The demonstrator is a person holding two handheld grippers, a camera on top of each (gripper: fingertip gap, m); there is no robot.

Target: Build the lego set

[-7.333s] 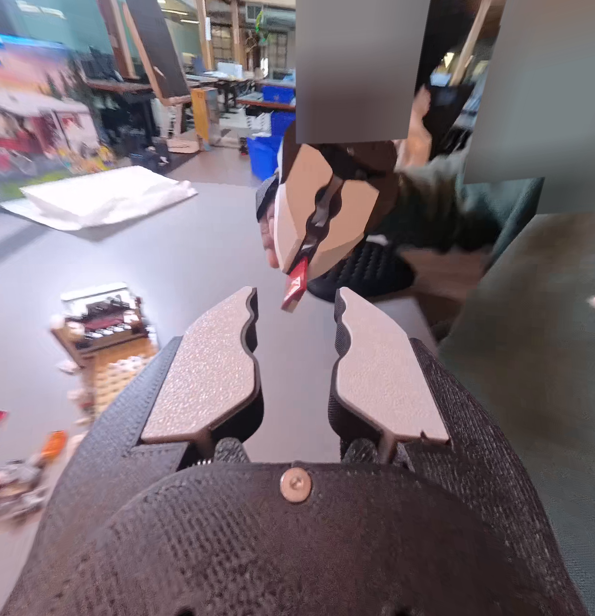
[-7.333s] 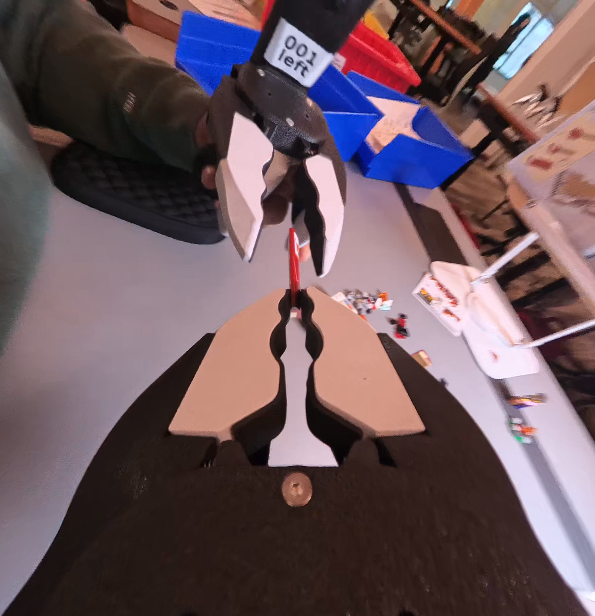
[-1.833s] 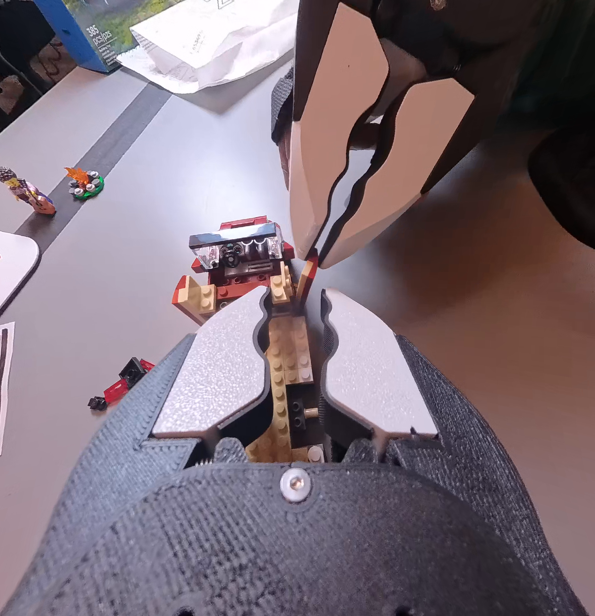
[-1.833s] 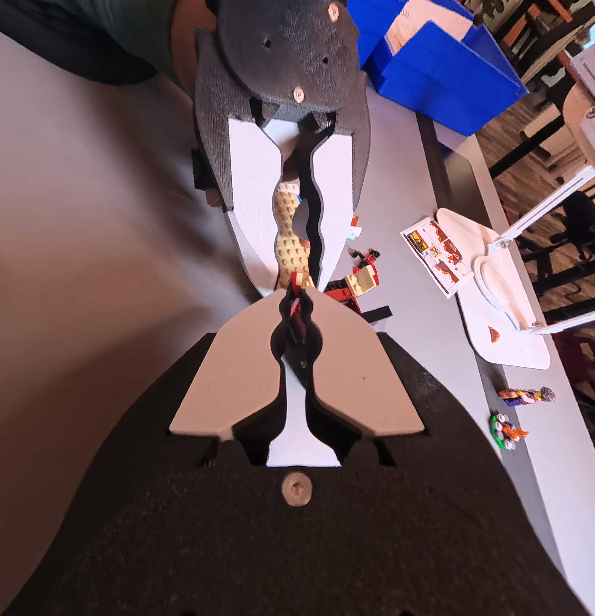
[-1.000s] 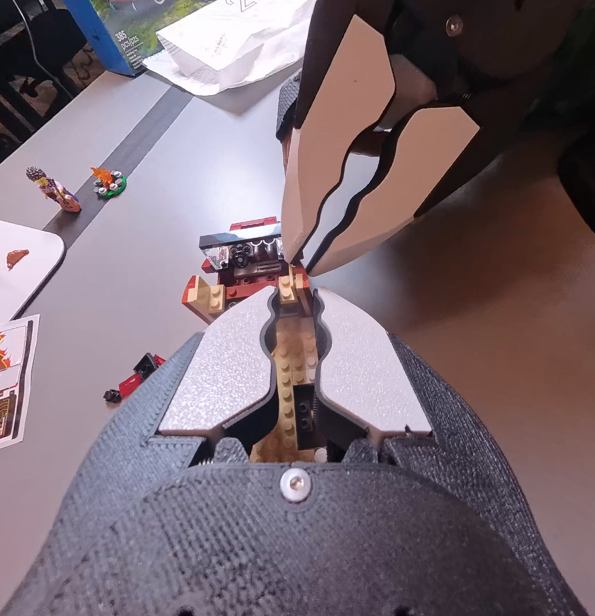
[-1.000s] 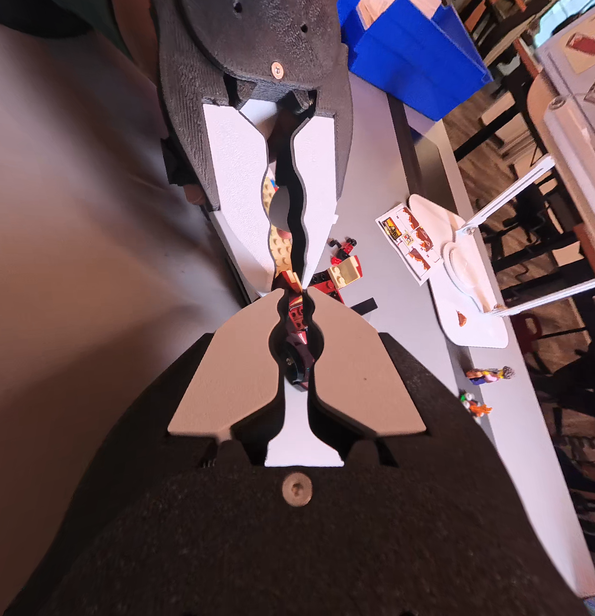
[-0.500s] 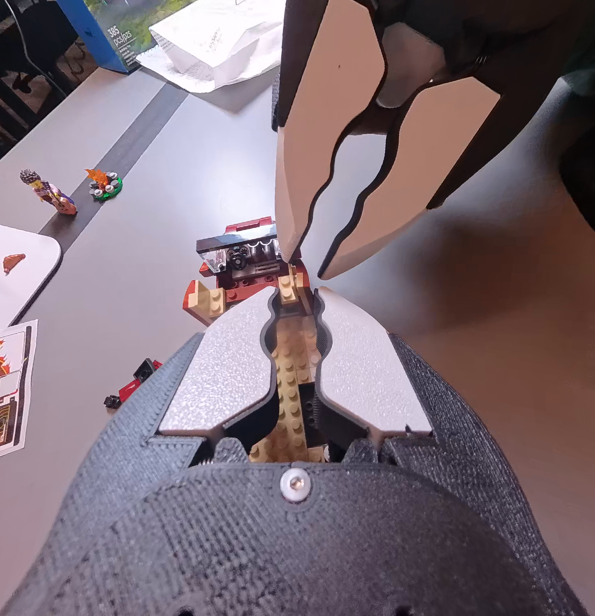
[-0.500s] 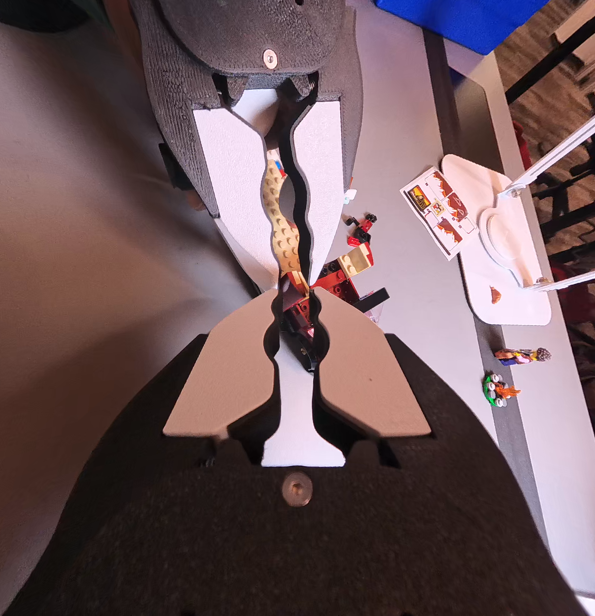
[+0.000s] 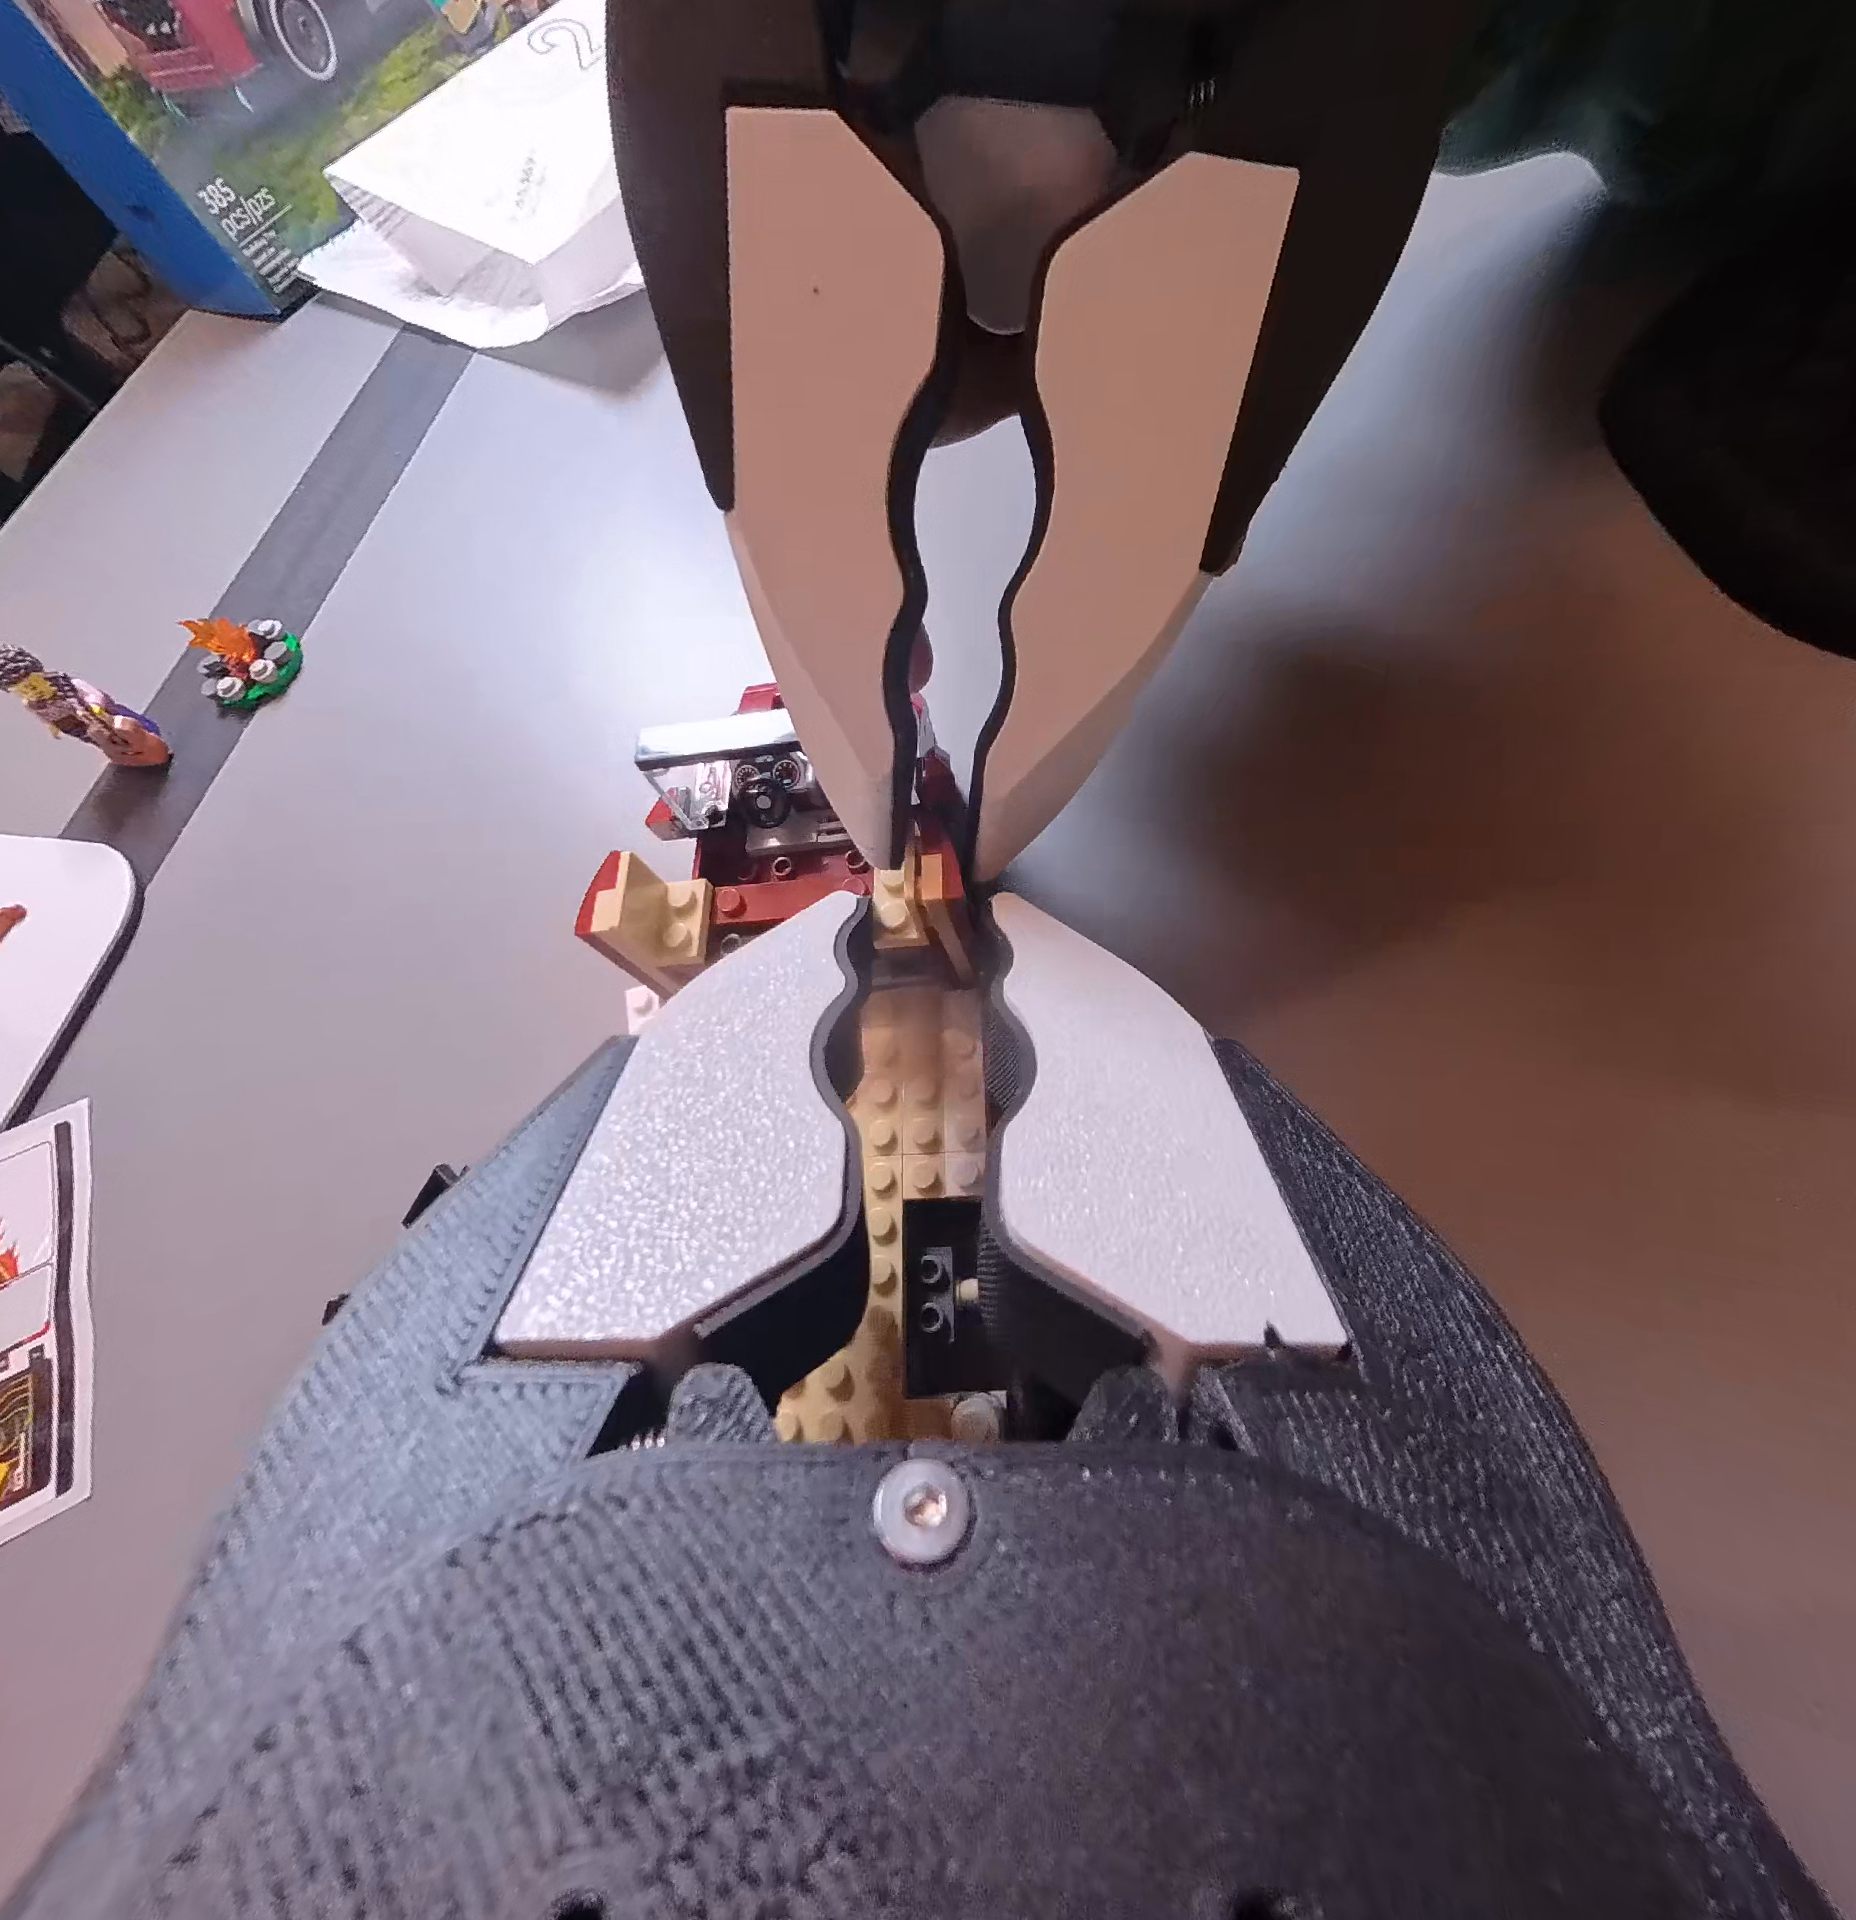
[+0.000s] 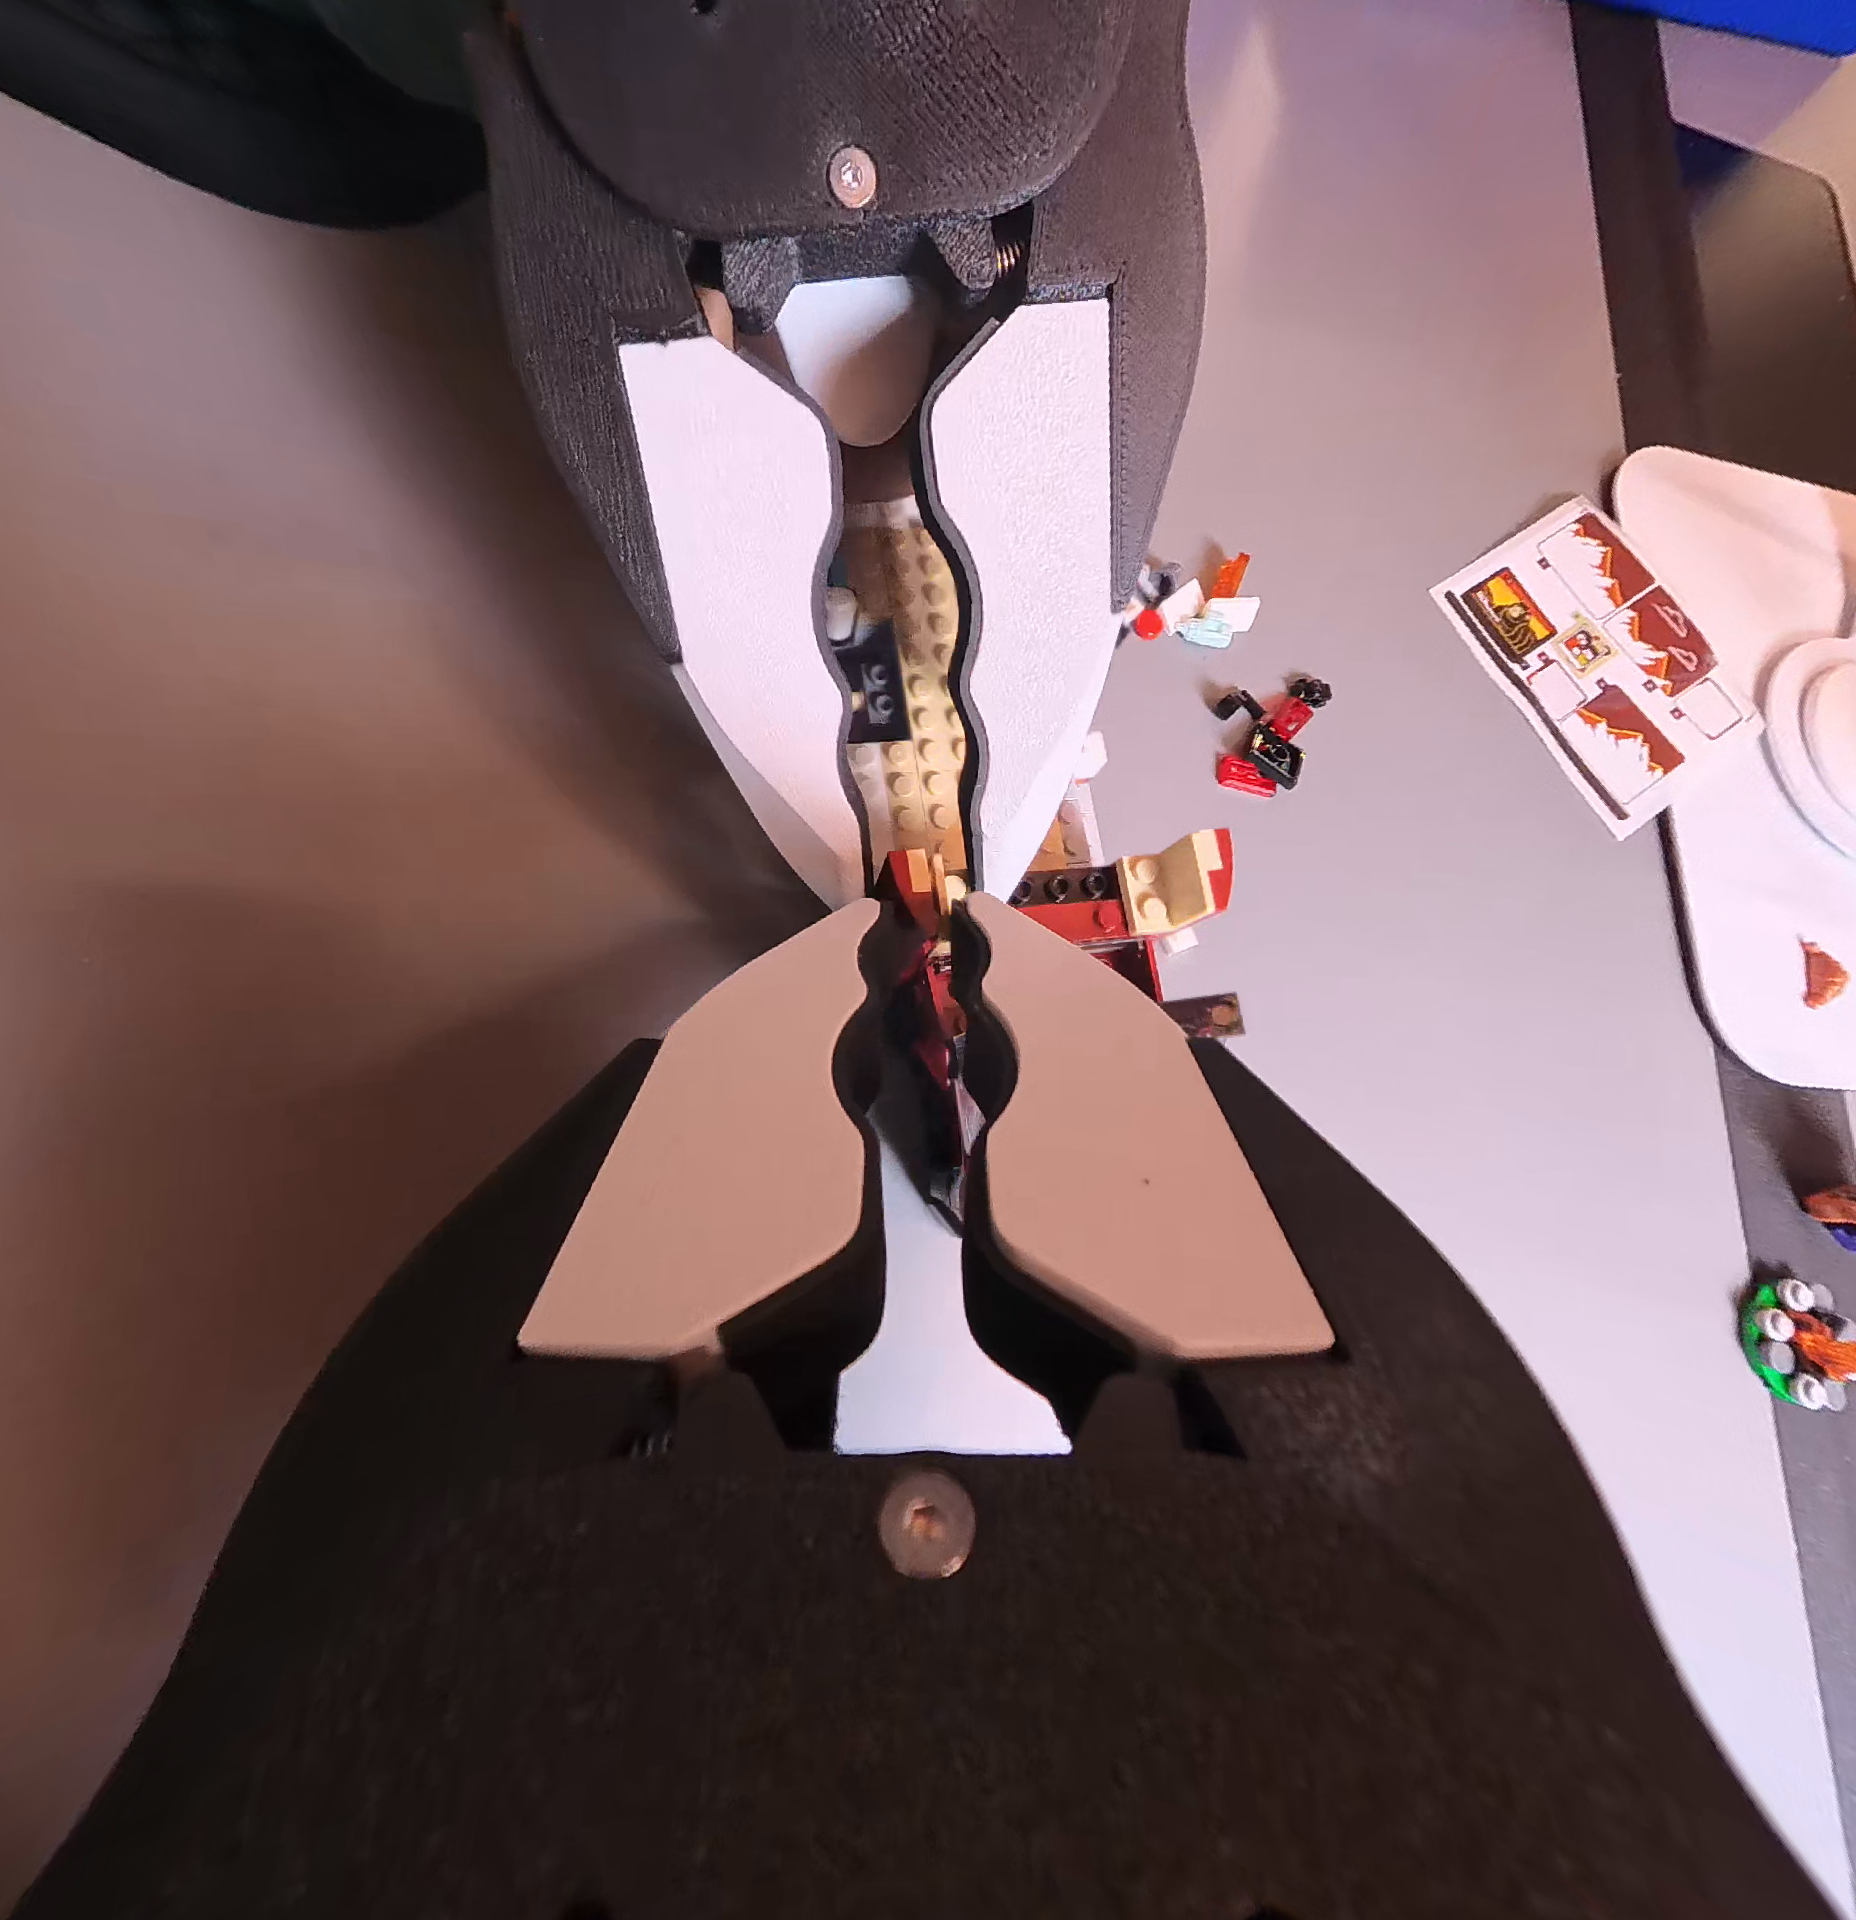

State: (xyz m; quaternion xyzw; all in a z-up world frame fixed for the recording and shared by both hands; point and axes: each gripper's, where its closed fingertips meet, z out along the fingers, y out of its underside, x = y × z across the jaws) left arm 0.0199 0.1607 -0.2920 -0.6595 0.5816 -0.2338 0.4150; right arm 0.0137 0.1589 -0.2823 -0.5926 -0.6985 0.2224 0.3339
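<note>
The lego vehicle [image 9: 742, 800] has a tan studded chassis [image 9: 908, 1112], a dark red cab and a clear windshield, and it rests on the grey table. My left gripper [image 9: 924, 914] is shut on the chassis from behind, which also shows in the right wrist view [image 10: 929, 717]. My right gripper [image 10: 919, 914] faces it from the opposite side, and its tips nearly touch the left gripper's tips. Its jaws stand close around the dark red side piece [image 10: 908, 873] on the vehicle's edge. The right gripper also shows from above in the left wrist view [image 9: 934, 862].
Loose small pieces [image 10: 1262, 743] lie beside the vehicle. A sticker sheet [image 10: 1589, 665] and a white tray [image 10: 1786, 914] lie to one side. A minifigure [image 9: 67, 707] and a green campfire piece [image 9: 243, 665] stand on a dark strip. A blue box [image 9: 176, 156] and a white bag [image 9: 488, 229] lie beyond. Less than 4 cm separates the two grippers' tips.
The right gripper brought a dark red piece to the vehicle's side, opened briefly half a second ago, and has now narrowed around that side again. The left gripper keeps its hold on the chassis.
</note>
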